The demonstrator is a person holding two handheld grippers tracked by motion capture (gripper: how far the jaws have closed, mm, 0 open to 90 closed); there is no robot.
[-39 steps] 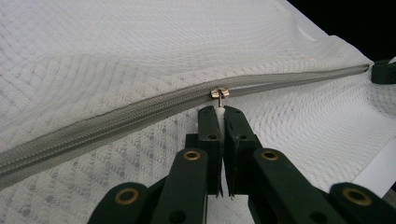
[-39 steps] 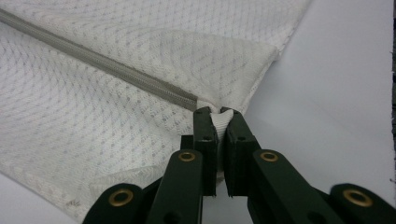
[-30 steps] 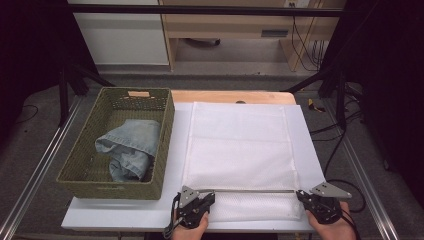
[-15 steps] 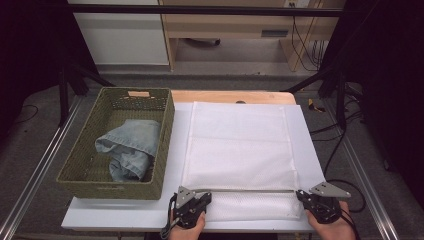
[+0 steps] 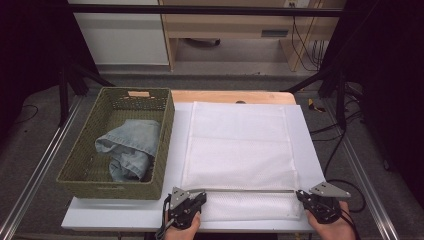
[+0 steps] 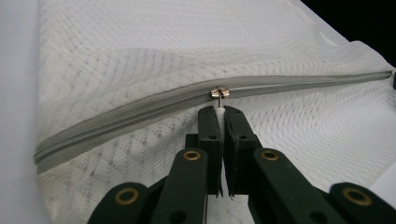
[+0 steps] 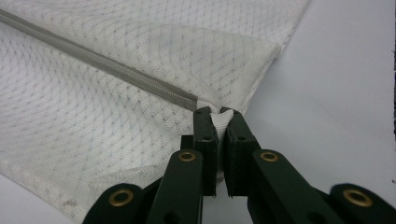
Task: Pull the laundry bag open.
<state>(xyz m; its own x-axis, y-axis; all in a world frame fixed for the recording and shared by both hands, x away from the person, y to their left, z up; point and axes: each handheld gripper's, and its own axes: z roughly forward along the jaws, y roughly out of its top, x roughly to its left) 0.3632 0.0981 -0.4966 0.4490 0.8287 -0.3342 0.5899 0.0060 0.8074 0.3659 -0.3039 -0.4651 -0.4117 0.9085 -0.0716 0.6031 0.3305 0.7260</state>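
**Two grippers set to open a mesh laundry bag's zip**

A white mesh laundry bag (image 5: 240,150) lies flat on the white worktop (image 5: 125,215), its grey zip (image 5: 250,190) running across the near end. The left hand-held gripper (image 6: 218,112) has its jaws closed tight on the small metal zip pull (image 6: 219,93), which sits near the zip's left end. The right hand-held gripper (image 7: 218,114) is pinched shut on a tuck of white fabric at the bag's right corner, just past where the zip stops. Beside the bag, a woven olive-green basket (image 5: 85,177) holds crumpled light-blue jeans (image 5: 131,147), apparently waiting to go in. To run the slider cleanly, the pull should likely travel straight along the line of the teeth, low to the cloth, while the other gripper keeps the corner taut in the opposite direction so the mesh does not bunch ahead of the slider. A lifted or sideways tug could slip the thin pull from the jaws
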